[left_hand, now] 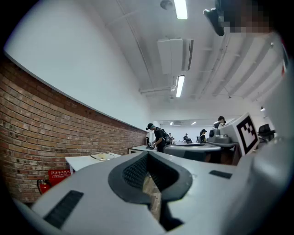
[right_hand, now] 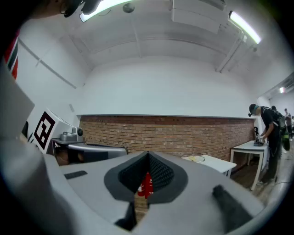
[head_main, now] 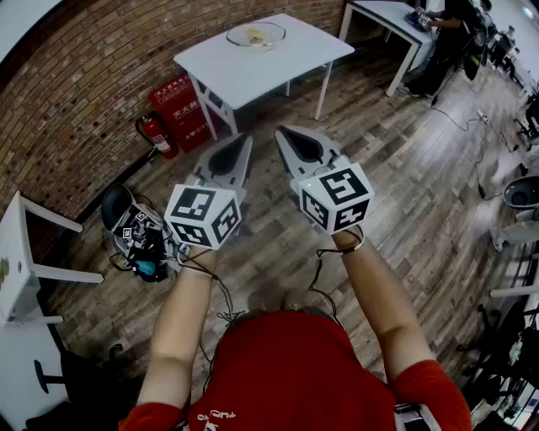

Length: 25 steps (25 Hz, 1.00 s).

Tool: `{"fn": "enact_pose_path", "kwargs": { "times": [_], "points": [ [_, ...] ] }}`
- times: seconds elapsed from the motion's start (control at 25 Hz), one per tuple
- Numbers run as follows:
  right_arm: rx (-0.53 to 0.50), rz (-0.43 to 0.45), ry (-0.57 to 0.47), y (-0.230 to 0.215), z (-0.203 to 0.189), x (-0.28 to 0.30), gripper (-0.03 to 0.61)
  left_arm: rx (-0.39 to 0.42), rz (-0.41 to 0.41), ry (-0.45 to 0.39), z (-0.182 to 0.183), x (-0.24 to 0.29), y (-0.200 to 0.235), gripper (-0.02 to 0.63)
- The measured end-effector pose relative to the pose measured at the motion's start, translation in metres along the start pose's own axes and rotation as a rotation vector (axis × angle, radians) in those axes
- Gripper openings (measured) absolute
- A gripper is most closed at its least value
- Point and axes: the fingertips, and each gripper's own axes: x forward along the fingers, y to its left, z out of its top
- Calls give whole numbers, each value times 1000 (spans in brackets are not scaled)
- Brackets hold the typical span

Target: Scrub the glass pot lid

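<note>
The glass pot lid (head_main: 256, 34) lies on a white table (head_main: 303, 59) far ahead of me, near the brick wall. It also shows small on that table as the lid (left_hand: 102, 156) in the left gripper view and the lid (right_hand: 196, 159) in the right gripper view. My left gripper (head_main: 244, 139) and right gripper (head_main: 283, 133) are held side by side over the wooden floor, well short of the table. Both are shut with nothing between the jaws: left gripper (left_hand: 148, 155), right gripper (right_hand: 148, 154).
A red fire extinguisher (head_main: 157, 134) and a red box (head_main: 181, 101) stand by the brick wall left of the table. A black bag with gear (head_main: 135, 227) lies on the floor at left. A second white table (head_main: 392, 21) with a person (head_main: 446, 34) stands at the back right.
</note>
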Motion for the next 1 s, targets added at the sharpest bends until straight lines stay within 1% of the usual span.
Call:
{"fn": "enact_pose_path", "kwargs": {
  "times": [0.52,0.76,1.0],
  "points": [
    [9,-9,-13,-16,2,-2,29,3,3,0,0,14,-4,18],
    [7,-9,-15,-36,5,-10,29,4,29,-7,3,25,-5,17],
    [-4,12,-17,-66,8,-16,29,16,56,-11,5,48,-13,18]
  ]
}}
